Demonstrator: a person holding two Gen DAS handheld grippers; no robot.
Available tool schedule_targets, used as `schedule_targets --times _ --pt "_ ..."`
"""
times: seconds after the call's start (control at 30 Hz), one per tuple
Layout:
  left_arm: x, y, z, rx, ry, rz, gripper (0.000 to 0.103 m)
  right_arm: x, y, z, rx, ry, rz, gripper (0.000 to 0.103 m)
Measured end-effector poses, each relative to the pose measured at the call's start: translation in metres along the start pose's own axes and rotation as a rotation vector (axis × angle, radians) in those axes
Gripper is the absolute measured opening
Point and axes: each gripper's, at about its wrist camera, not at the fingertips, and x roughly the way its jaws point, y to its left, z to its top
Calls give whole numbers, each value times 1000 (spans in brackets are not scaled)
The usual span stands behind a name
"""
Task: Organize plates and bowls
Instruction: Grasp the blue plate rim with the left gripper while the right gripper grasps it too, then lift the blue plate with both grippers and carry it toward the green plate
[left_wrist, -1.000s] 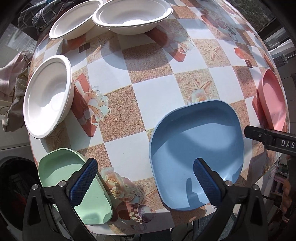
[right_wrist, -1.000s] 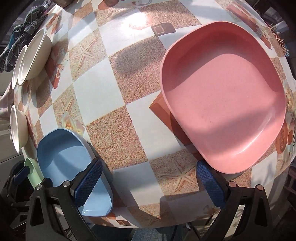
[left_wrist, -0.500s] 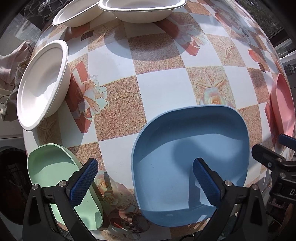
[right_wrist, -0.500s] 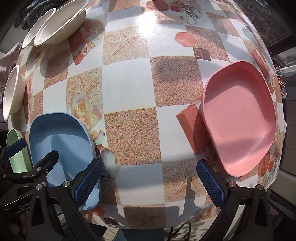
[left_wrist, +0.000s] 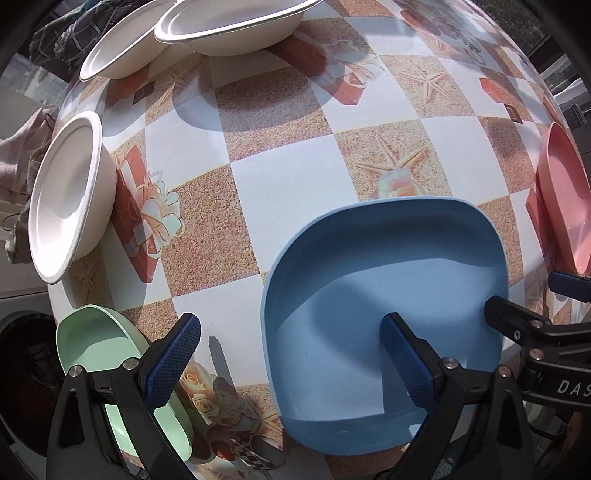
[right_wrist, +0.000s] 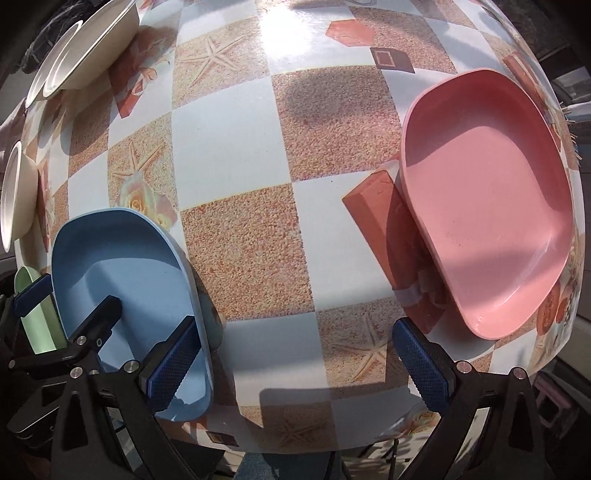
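Plates and bowls are spread out over a table (left_wrist: 280, 192) covered in a checkered cloth with starfish, roses and gift boxes printed on it. Blue plate (left_wrist: 384, 317) is seen near the front edge, squarish with rounded corners and a raised rim, matte, nothing in it. Green plate (left_wrist: 99, 343) of the same shape is parked at the front left corner, also empty. Pink plate (right_wrist: 487, 206) is set well apart on the right side, empty too, glossy where the sun hits it. Three white bowls are kept toward the far left: one bowl alone (left_wrist: 66, 192) at the left edge, and two bowls (left_wrist: 221, 26) touching or overlapping at the back, all with nothing inside.

Left gripper (left_wrist: 291, 354) is held wide, one finger over the blue plate and the other beside the green one, nothing gripped. Right gripper (right_wrist: 295, 358) is spread wide as well, hovering between the blue and pink plates, nothing clamped.
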Motion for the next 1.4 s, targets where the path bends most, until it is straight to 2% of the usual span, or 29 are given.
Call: schedule_targets --times 0.1,0.13,0.17,0.23,0.43,0.5,0.53,0.57,0.6,0.63,0.67,0.7,0.77,0.83,0.9,1.0,1.23,1.4 --pt "3 9 -4 -15 -1 -35 99 1 11 -4 -23 -2 27 103" --pt "6 15 -5 -22 2 -44 99 1 17 12 -24 3 40 103" --pt "8 22 -7 -28 4 -53 99 3 20 12 -19 5 50 103" --pt "8 38 -17 -34 9 -71 100 4 25 9 -19 -1 37 103" --pt "20 71 -21 -20 22 -101 103 16 30 16 -49 -7 -46 103" --pt "20 87 -12 -5 22 -106 101 19 38 11 -44 -5 -39 102" --pt "20 91 -12 2 25 -106 99 25 45 12 -53 -11 -36 100" --pt "22 96 -10 11 25 -107 97 23 53 7 -75 -24 -38 92" --pt "17 95 6 21 24 -106 93 20 62 3 -104 -42 -41 80" --pt "12 95 9 29 24 -104 89 17 74 -1 -137 -56 -40 74" --pt "10 98 10 39 17 -110 86 16 83 -5 -155 -63 -38 61" --pt "8 99 10 52 12 -116 78 15 92 -9 -163 -73 -26 46" --pt "5 101 10 83 9 -125 64 16 101 -14 -145 -74 -2 30" --pt "4 103 9 115 17 -131 45 18 105 -17 -103 -66 15 25" --pt "7 112 9 120 39 -119 45 21 102 -20 -65 -36 58 19" --pt "14 133 3 100 61 -146 32 26 104 -34 -53 -6 90 18" --pt "25 169 -36 161 97 -127 31 47 131 -83 8 35 134 18" --pt "18 194 -58 212 69 -120 31 24 132 -84 7 -15 131 18"
